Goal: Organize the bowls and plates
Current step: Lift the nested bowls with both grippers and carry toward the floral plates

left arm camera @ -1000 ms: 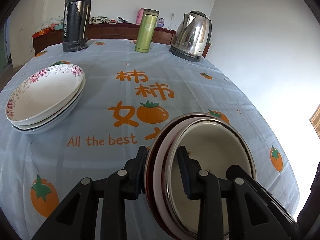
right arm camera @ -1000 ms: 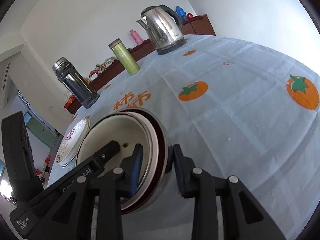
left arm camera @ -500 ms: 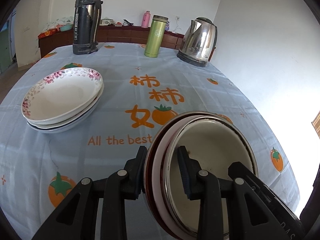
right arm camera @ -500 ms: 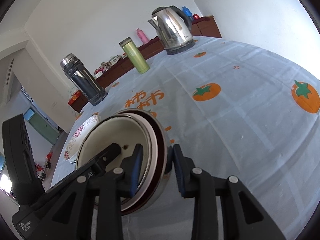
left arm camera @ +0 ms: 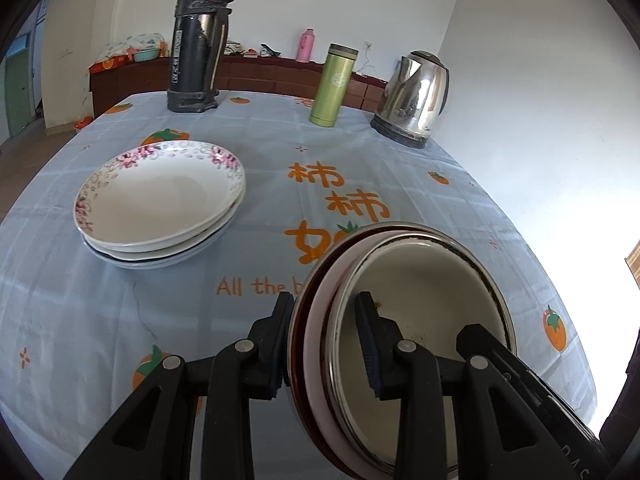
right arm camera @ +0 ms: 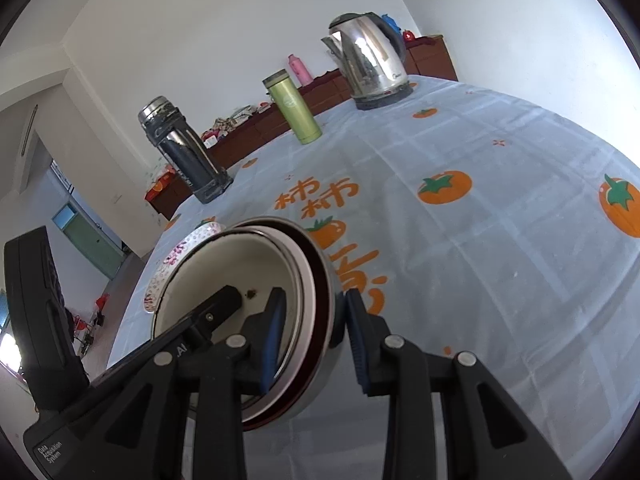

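A nested stack of metal bowls (left arm camera: 424, 320) with a cream inside and dark red rims is held up above the tablecloth. My left gripper (left arm camera: 326, 344) is shut on its left rim. My right gripper (right arm camera: 314, 332) is shut on the opposite rim of the same bowls (right arm camera: 236, 280). A stack of white floral plates (left arm camera: 160, 200) sits on the table to the left, apart from the bowls; it shows behind the bowls in the right wrist view (right arm camera: 176, 256).
At the far side of the table (left arm camera: 256, 136) stand a dark thermos (left arm camera: 198, 40), a green flask (left arm camera: 334, 86) and a steel kettle (left arm camera: 414, 98). A wooden sideboard runs behind them. A white wall lies to the right.
Both grippers have lifted and pulled back with the bowls; the plates, thermos and kettle look farther and lower in view. The grip is unchanged.
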The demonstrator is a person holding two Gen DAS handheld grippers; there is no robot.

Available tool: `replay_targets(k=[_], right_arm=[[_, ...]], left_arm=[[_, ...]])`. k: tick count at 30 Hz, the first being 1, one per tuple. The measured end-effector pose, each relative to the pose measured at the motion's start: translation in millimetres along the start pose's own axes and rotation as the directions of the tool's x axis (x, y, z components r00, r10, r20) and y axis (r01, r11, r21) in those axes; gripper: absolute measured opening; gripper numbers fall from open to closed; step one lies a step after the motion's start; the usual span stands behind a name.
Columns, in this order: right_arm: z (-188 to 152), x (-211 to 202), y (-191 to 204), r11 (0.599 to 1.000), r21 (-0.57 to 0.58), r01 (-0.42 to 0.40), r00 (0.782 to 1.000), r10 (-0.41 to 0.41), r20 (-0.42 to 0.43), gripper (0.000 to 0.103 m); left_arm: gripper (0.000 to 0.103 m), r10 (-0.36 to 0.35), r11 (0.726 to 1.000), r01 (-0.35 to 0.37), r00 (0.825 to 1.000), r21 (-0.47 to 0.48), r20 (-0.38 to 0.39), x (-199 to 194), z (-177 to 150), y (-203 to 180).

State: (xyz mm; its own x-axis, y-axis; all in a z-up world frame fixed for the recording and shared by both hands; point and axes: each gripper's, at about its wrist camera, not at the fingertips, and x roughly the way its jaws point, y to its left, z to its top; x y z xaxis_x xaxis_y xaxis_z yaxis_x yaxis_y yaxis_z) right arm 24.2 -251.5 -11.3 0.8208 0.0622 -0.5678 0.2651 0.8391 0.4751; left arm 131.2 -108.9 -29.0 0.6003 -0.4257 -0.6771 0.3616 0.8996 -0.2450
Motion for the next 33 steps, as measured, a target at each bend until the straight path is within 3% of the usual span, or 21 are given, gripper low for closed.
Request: replay_targets(k=[33], right_arm=[[-8.2,37.1,71.0,0.993,-0.077,-0.089,0.995,0.085,-0.054,0.031]], left_arm=[[0.034,0.083,0.992,-0.079,0.996,-0.1,0.036,-17.1,15.6,76.6]])
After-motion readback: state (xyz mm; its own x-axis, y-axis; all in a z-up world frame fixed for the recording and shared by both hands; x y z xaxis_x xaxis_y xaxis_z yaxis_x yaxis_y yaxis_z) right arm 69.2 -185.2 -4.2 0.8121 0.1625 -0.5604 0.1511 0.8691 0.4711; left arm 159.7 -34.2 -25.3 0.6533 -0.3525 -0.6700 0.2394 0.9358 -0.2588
